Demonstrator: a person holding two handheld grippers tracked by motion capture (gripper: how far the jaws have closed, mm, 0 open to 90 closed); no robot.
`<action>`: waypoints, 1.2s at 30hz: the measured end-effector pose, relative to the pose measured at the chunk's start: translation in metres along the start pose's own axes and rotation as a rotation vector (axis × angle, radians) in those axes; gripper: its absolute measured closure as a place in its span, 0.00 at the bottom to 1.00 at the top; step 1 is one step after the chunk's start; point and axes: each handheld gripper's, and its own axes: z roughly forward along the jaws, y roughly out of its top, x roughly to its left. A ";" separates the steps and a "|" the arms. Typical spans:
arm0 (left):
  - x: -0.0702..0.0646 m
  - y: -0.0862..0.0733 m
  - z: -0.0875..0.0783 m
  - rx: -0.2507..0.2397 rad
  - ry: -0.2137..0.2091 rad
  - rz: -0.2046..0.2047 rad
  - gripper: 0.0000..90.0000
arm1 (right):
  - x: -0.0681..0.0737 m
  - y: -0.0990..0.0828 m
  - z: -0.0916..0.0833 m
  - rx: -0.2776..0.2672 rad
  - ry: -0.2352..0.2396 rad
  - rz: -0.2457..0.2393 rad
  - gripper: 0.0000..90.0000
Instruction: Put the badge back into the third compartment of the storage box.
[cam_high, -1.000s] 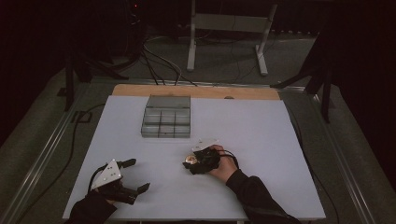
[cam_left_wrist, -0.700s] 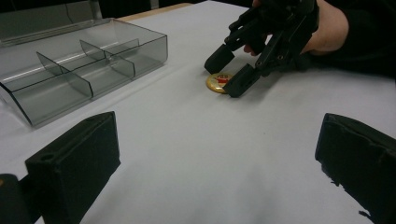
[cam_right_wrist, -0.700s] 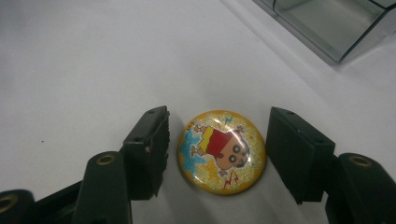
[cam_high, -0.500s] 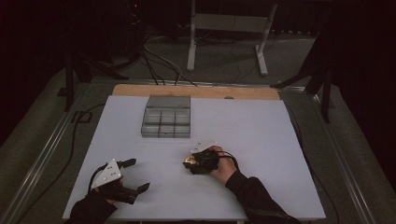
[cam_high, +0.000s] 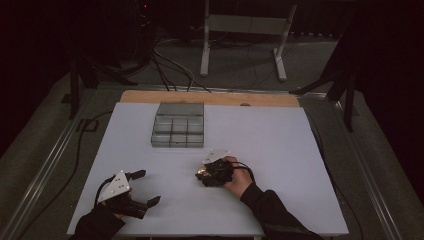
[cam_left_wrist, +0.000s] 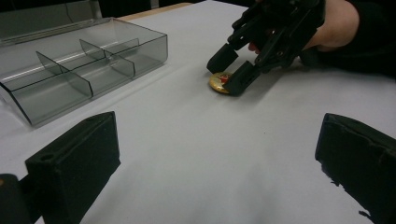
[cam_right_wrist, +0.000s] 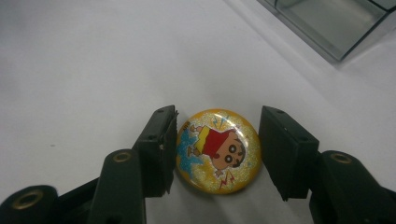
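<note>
Near left: left gripper (cam_high: 142, 189) resting on white table (cam_high: 280, 135), jaws wide apart, holding nothing. Further, near centre: right gripper (cam_right_wrist: 217, 149), barely shifted within the last second, jaws straddling round yellow cartoon badge (cam_right_wrist: 218, 150), left jaw touching, not yet clamped. Probably about to grasp. Far: clear grey compartment box (cam_high: 178, 125), seemingly empty.
</note>
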 end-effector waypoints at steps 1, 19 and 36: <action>0.000 0.000 0.000 0.003 -0.001 0.002 0.00 | 0.001 0.001 -0.001 0.001 0.004 0.000 0.52; -0.001 0.000 0.000 0.006 0.002 0.007 0.00 | -0.001 0.023 -0.027 -0.042 0.041 -0.017 0.52; -0.001 0.000 0.000 0.004 -0.001 0.006 0.00 | -0.015 0.050 -0.038 -0.070 0.026 -0.017 0.52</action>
